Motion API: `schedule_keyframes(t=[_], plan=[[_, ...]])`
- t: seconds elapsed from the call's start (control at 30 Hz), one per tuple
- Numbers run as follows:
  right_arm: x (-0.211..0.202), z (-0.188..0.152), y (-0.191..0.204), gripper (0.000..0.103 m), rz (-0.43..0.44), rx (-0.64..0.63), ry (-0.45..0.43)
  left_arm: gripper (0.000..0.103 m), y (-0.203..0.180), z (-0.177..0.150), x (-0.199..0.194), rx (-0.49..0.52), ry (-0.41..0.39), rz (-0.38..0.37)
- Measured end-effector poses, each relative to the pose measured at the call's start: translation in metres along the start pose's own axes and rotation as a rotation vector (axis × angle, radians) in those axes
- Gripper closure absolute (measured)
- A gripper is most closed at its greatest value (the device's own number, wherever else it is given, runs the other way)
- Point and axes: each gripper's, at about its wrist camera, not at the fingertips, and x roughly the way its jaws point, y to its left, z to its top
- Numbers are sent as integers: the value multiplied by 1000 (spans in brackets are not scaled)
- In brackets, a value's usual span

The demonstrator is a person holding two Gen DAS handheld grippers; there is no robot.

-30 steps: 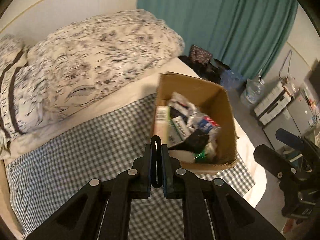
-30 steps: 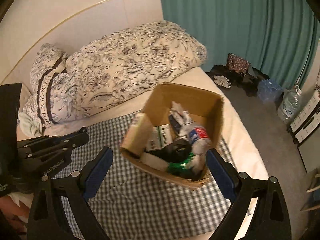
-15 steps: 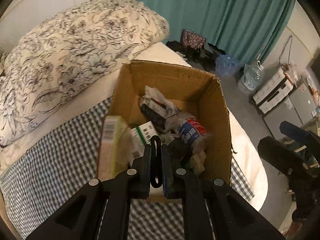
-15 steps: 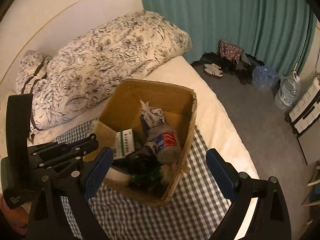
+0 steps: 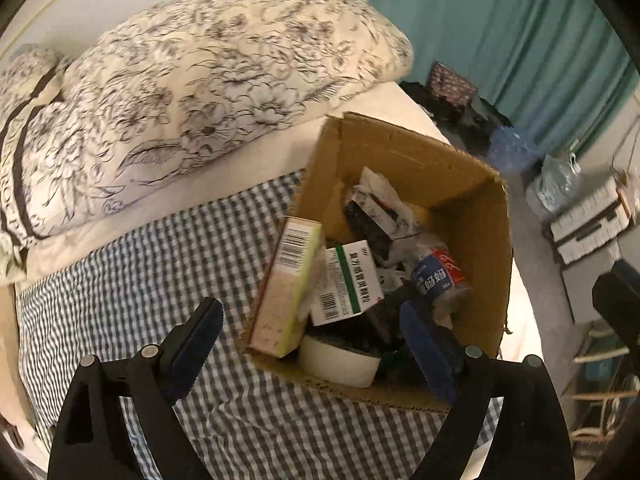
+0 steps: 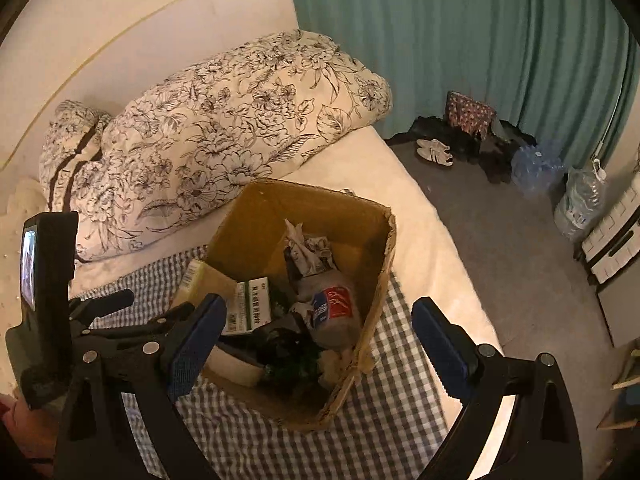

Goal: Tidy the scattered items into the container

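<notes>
A brown cardboard box stands on the checkered cloth on the bed. It holds a tall pale carton, a green-and-white medicine box, a crushed cola bottle, crumpled wrappers and a white roll. My left gripper is open and empty above the box's near edge. My right gripper is open and empty, straddling the box from above. The left gripper's body shows in the right wrist view.
A floral duvet lies behind the box. A teal curtain hangs at the back. Shoes, bags and water bottles sit on the grey floor right of the bed. White drawers stand far right.
My left gripper was shut on a thin dark item and has opened wide; the item is no longer between its fingers. The left gripper drew back slightly. The right gripper stayed open.
</notes>
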Motion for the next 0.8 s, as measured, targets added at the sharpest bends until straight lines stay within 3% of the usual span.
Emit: schedule_keyframes(t=[0.17, 0.37, 0.57, 0.7, 0.8], plan=[[-20, -8, 21, 9, 33, -18, -13, 0, 16, -8, -38, 6, -72, 31], [-43, -33, 52, 0, 71, 3, -49, 0, 46, -43, -81, -20, -137, 68], [-44, -50, 77, 0, 95, -17, 8, 0, 85, -71, -94, -83, -116, 84], [-50, -57, 90, 0, 79, -38, -35, 0, 105, -79, -102, -135, -102, 106], [-48, -61, 98, 0, 81, -53, -18, 0, 112, -85, -105, -149, -104, 105]])
